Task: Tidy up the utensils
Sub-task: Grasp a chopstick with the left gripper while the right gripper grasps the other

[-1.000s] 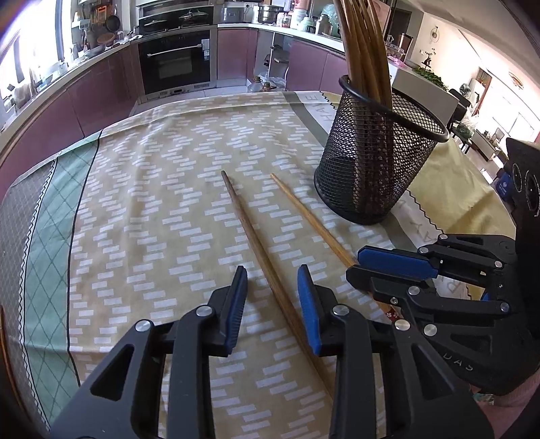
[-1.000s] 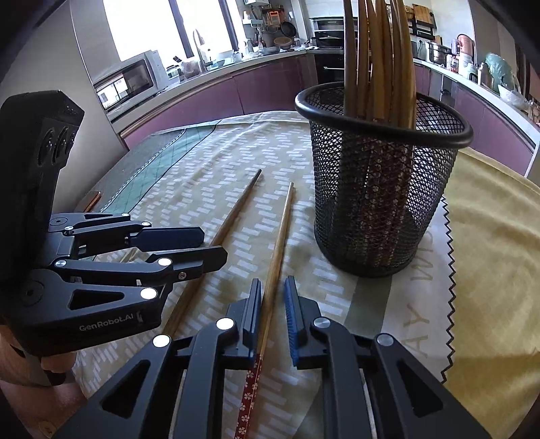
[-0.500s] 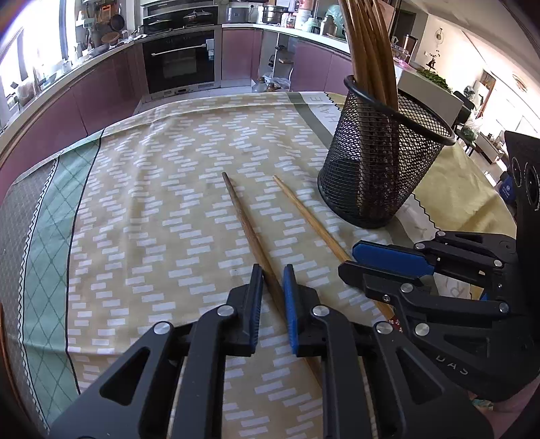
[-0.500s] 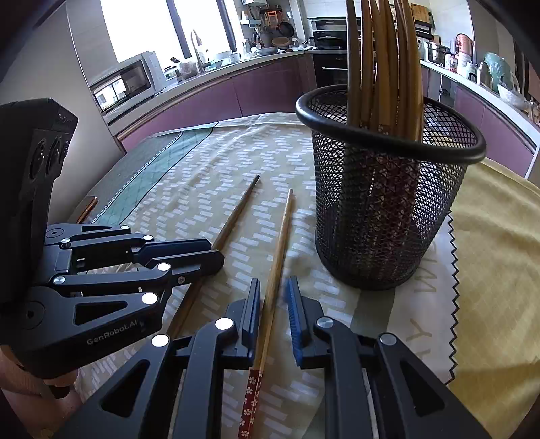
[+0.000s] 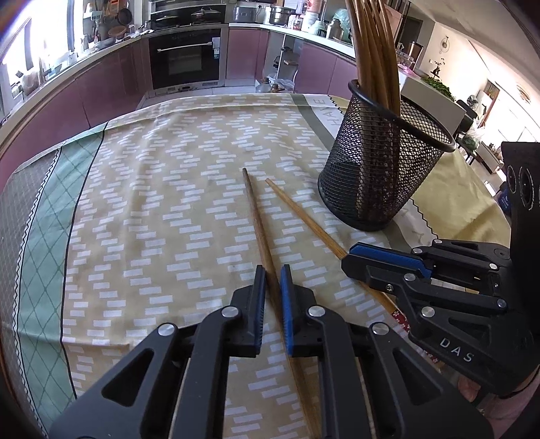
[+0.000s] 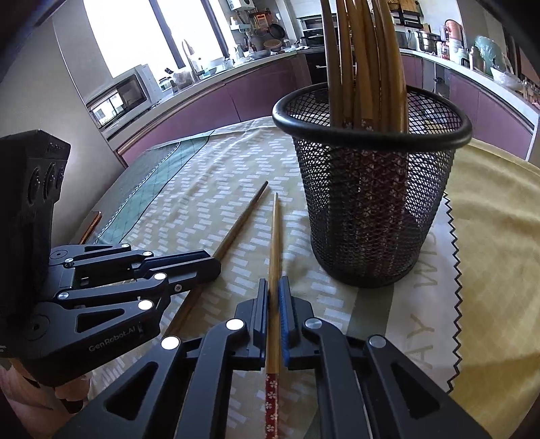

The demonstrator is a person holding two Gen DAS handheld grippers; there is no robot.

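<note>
left gripper (image 5: pixel 272 275), marked "GenRobot.AI": clamped on dark brown wooden chopstick (image 5: pixel 257 219) | right gripper (image 6: pixel 274 287), marked "DAS": clamped on pale bamboo chopstick with red floral end (image 6: pixel 274 250) | black wire-mesh holder (image 6: pixel 371 209): upright beside them

Ahead of my tool runs a kitchen counter (image 5: pixel 101 71) with mauve cabinets (image 6: pixel 216 101) and a built-in oven (image 5: pixel 185 57). A bright window (image 6: pixel 135 30) lights it, with a microwave (image 6: pixel 121 94) below. My bench (image 5: pixel 152 175) wears a patterned yellow cloth.

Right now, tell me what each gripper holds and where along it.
The left gripper is shut on the darker chopstick, the right gripper on the lighter chopstick; both grip low on the shaft, toward the handle end.
</note>
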